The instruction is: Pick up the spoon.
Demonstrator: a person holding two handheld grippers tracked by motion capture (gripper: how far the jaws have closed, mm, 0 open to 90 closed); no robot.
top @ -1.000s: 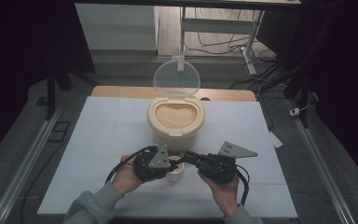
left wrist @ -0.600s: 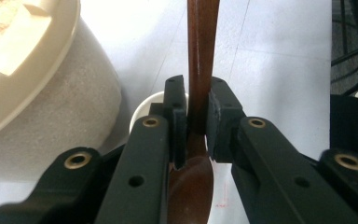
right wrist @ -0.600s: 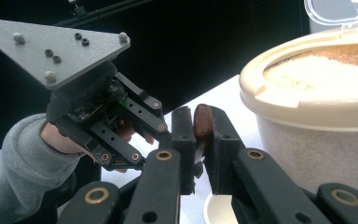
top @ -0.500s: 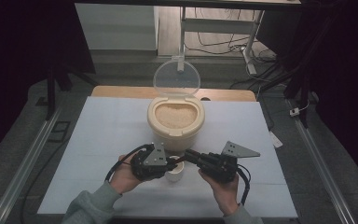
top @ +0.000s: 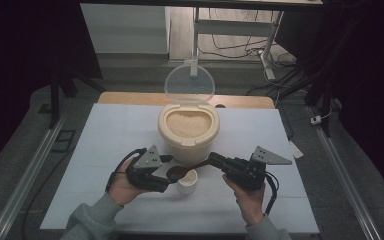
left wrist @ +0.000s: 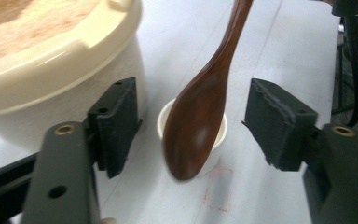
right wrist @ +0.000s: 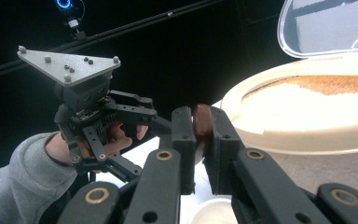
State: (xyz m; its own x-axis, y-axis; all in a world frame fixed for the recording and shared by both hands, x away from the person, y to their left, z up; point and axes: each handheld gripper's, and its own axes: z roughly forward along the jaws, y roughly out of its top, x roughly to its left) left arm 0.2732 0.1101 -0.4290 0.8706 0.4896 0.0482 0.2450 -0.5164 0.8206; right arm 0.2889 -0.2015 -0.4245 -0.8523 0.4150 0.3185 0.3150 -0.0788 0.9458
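**Spoon bowl over the cup, between your left jaws**

Your left gripper [top: 166, 170] has its jaws wide, straddling the small white cup [top: 187, 181] without touching. Wooden spoon [left wrist: 200, 109] hangs over the cup. Rice container [top: 188, 131] sits just behind. Your right gripper [right wrist: 199, 135] clamps the spoon handle. Worktop [top: 110, 140] is open on both sides.

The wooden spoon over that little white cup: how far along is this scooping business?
Done: the rice container stands with its lid up, full of grain. In hand: the right gripper clamps the wooden spoon, whose bowl hangs above the small white cup; the left gripper sits open around the cup. I cannot see whether grain has landed in the cup. Closing the lid looks left.
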